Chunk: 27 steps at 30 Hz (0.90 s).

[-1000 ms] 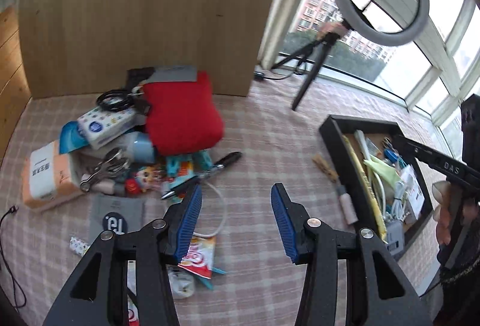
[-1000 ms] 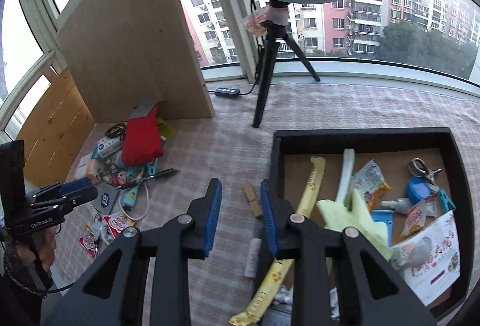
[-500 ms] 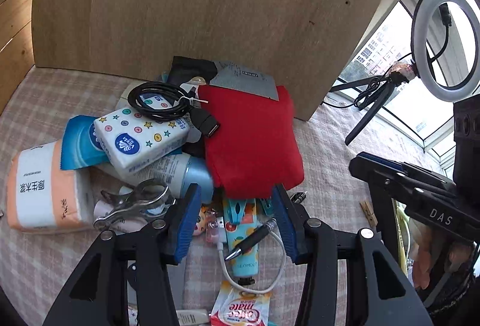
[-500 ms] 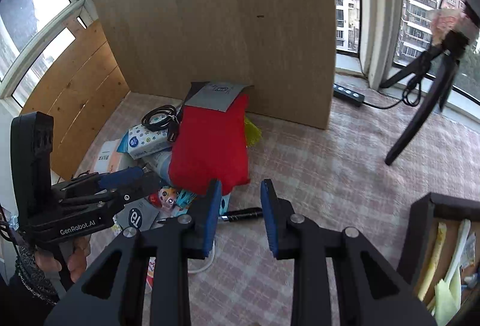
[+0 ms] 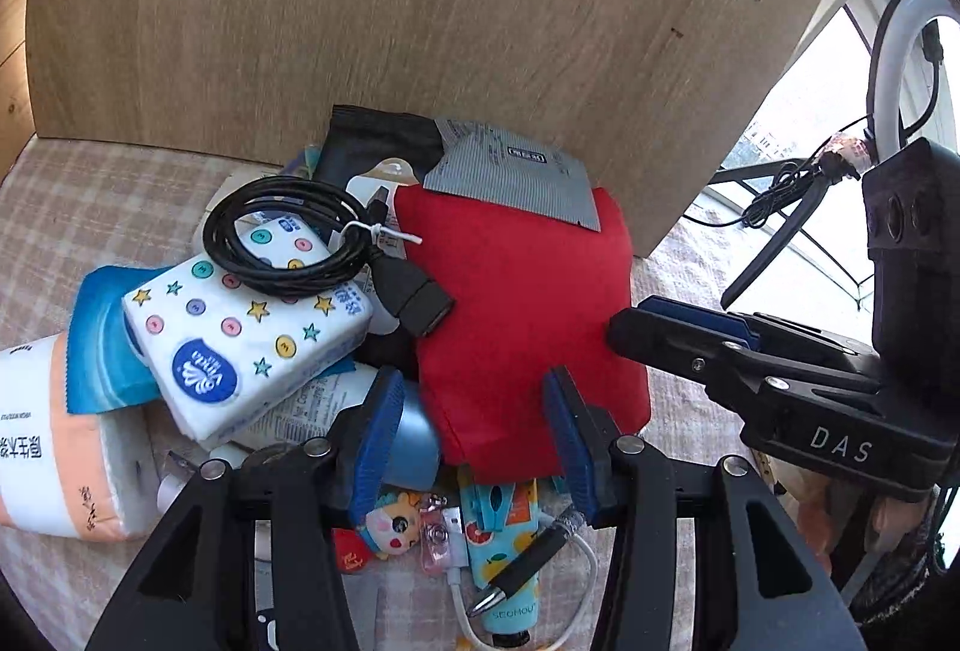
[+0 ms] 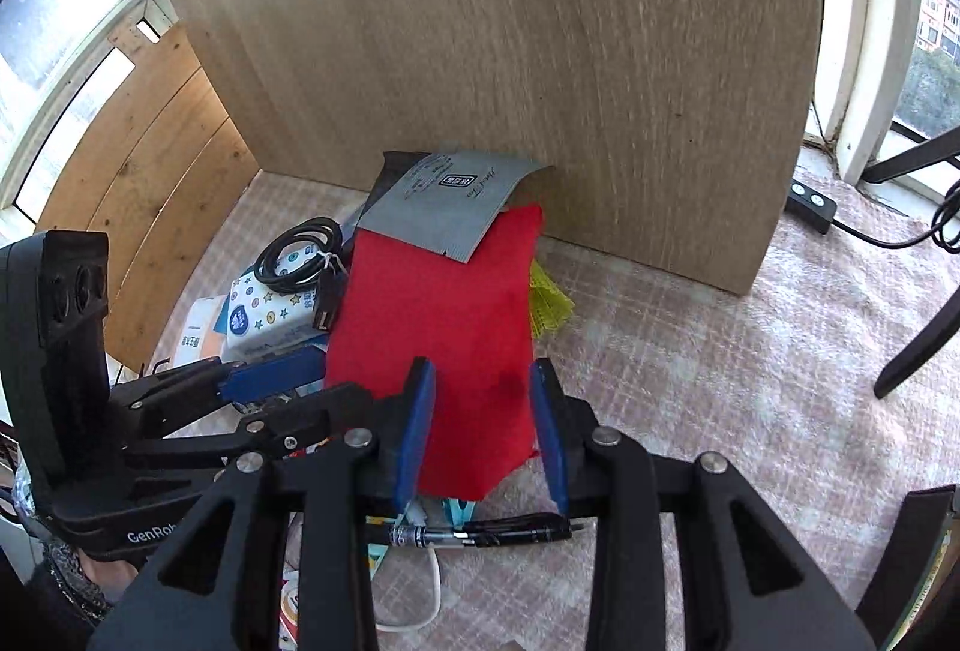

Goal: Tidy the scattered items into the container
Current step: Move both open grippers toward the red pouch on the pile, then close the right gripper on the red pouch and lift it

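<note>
Both grippers over the red pouch

My right gripper point(image 6: 483, 426) straddles the red pouch point(image 6: 444, 345) at lower centre, jaws apart, just been widening; long axis runs away; left gripper point(image 5: 474, 438) apart, beside.

My jaws wear blue pads. The pouch point(image 5: 522, 315) is plain red, the sachet point(image 5: 510, 174) on it grey-striped. The tissue pack point(image 5: 240, 327) is white with coloured stars and dots. The cable point(image 5: 282, 243) is black, the cloth point(image 6: 690, 369) pink-checked.
</note>
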Motion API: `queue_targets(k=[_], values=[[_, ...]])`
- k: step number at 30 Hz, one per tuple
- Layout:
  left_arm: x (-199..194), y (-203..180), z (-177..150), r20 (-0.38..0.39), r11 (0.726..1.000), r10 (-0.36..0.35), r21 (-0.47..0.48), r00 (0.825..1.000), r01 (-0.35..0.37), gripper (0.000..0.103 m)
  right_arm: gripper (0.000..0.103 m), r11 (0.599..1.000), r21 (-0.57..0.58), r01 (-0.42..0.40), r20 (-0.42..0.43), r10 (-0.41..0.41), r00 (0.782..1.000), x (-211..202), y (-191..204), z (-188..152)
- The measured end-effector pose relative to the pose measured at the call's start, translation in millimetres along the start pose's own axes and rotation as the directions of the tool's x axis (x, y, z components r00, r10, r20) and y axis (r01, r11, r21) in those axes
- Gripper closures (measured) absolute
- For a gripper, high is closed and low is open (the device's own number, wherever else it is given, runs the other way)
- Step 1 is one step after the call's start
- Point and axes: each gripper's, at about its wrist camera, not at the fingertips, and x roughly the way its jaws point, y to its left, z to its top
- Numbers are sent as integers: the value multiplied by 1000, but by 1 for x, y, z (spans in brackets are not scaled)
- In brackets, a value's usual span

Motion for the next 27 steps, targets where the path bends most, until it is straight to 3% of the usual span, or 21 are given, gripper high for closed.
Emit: queue_targets(k=[8,10,12,15,19,27], values=[[15,6,7,-20,997,-72,-28,997,71,52,68,1000,18,-14,-16,14,1000,9,-11,3],[14,7,7,-16,997,-71,-30,997,70,50,55,999,32,2,2,-2,1000,5,-16,3],[14,6,6,-17,997,-70,-20,997,70,50,51,1000,22,-6,-6,6,1000,6,-19,3],[16,6,7,-18,998,-66,-20,998,66,50,51,998,29,-47,-30,48,998,15,-20,2],[18,5,7,-20,995,-90,-40,996,89,56,60,989,94,-114,-27,117,993,19,-23,-4],[10,-15,-8,-31,996,-89,24,996,90,56,66,986,117,-122,-15,125,992,3,-17,-26]])
